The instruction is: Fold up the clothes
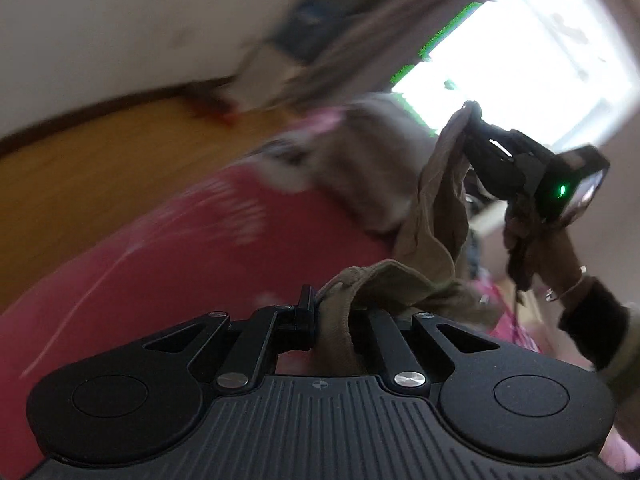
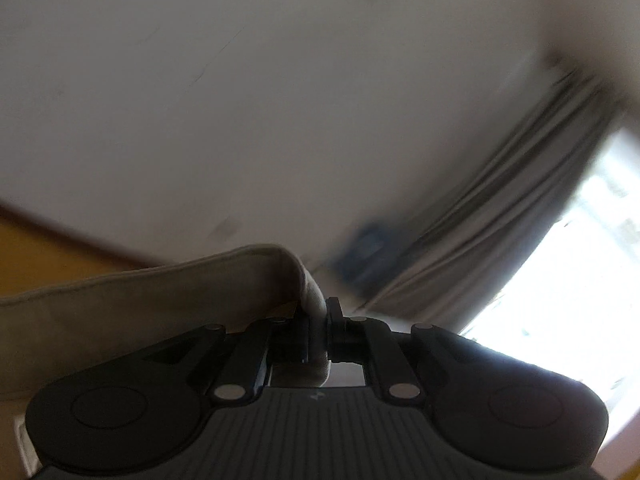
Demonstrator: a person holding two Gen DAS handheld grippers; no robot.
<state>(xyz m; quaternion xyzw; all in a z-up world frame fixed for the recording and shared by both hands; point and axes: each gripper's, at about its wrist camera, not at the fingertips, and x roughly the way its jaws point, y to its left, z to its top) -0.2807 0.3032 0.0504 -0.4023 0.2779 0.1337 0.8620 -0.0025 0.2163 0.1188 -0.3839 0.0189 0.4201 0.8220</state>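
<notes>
Left wrist view first: my left gripper is pinched onto a bunched edge of the khaki garment, the cloth squeezed between the two black fingers and trailing down behind them. From there the garment rises up and to the right to my right gripper, which grips another part of it near the bright window — so the cloth hangs slack between the two tools, in the air above a red bedspread. A green light glows on the right tool's body, and a dark sleeve shows below it. Wooden floor and a pale wall sit behind, all blurred.

In the right wrist view, my right gripper is clamped on a rolled fold of the same garment, whose hemmed edge runs off to the left. Beyond it I see white wall, a grey curtain and the glare of the window — too smeared for finer detail.
</notes>
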